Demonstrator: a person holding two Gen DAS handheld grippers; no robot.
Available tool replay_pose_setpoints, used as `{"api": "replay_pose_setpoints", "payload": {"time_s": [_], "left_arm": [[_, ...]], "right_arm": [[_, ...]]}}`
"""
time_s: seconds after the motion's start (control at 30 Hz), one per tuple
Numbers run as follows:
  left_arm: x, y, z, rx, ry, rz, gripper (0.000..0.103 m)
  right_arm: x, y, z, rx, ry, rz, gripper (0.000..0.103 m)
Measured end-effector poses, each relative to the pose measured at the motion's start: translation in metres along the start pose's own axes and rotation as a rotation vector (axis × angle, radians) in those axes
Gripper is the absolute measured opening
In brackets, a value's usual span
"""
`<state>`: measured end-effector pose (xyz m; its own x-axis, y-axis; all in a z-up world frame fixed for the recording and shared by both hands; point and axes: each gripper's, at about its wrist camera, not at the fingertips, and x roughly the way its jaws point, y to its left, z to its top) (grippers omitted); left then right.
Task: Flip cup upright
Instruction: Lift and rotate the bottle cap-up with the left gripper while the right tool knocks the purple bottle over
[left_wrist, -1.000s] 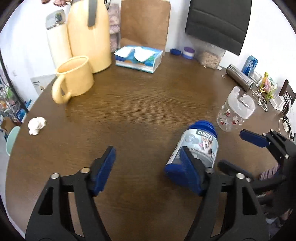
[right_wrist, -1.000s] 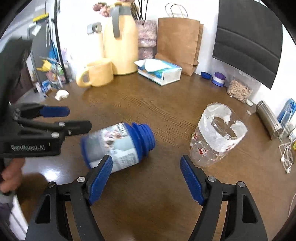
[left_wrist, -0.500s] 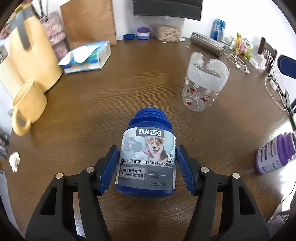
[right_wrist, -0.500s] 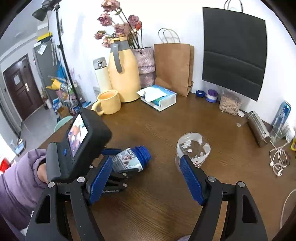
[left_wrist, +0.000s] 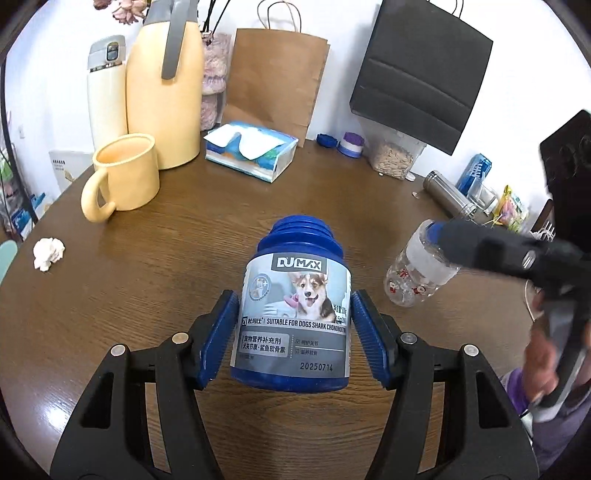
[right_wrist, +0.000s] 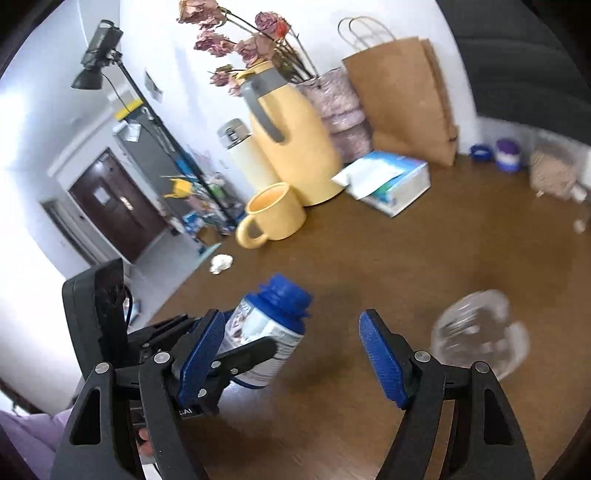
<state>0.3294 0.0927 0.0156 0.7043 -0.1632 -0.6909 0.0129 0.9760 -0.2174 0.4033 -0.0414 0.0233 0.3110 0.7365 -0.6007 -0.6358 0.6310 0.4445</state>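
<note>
My left gripper (left_wrist: 293, 334) is clamped, both blue pads pressed flat against the sides of what it holds, fingers pointing forward. My right gripper (right_wrist: 291, 358) hangs with jaws spread wide, tilted, nothing between its pads (right_wrist: 382, 365).

Beyond the left claw (left_wrist: 291, 332) there is one blue plastic supplement bottle with a dog label (left_wrist: 291, 314), one clear plastic cup with small red prints (left_wrist: 413, 280), one yellow ceramic mug (left_wrist: 125, 173), one tall yellow thermos jug (left_wrist: 164, 96), one cream steel flask (left_wrist: 106, 88), one tissue pack (left_wrist: 251, 149), one brown paper bag (left_wrist: 277, 81), one crumpled white paper ball (left_wrist: 48, 253) and two blue-padded claws.
</note>
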Motion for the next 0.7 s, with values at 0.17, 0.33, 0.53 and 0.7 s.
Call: {"api": "replay_pose_setpoints", "payload": {"time_s": [0.17, 0.33, 0.53, 0.7], "left_arm": [[-0.005, 0.002, -0.004, -0.003, -0.054, 0.046, 0.059], [-0.011, 0.012, -0.013, -0.06, -0.07, 0.053, 0.059], [-0.016, 0.019, -0.037, -0.035, -0.073, 0.096, 0.059], [-0.022, 0.021, -0.053, -0.028, -0.085, -0.029, 0.059]], "right_arm": [[0.013, 0.023, -0.006, -0.048, 0.032, -0.028, 0.08], [0.008, 0.043, -0.022, -0.051, -0.029, 0.005, 0.08], [0.033, 0.022, -0.05, 0.104, -0.023, 0.153, 0.082], [0.057, 0.014, -0.053, 0.207, 0.086, 0.31, 0.085]]}}
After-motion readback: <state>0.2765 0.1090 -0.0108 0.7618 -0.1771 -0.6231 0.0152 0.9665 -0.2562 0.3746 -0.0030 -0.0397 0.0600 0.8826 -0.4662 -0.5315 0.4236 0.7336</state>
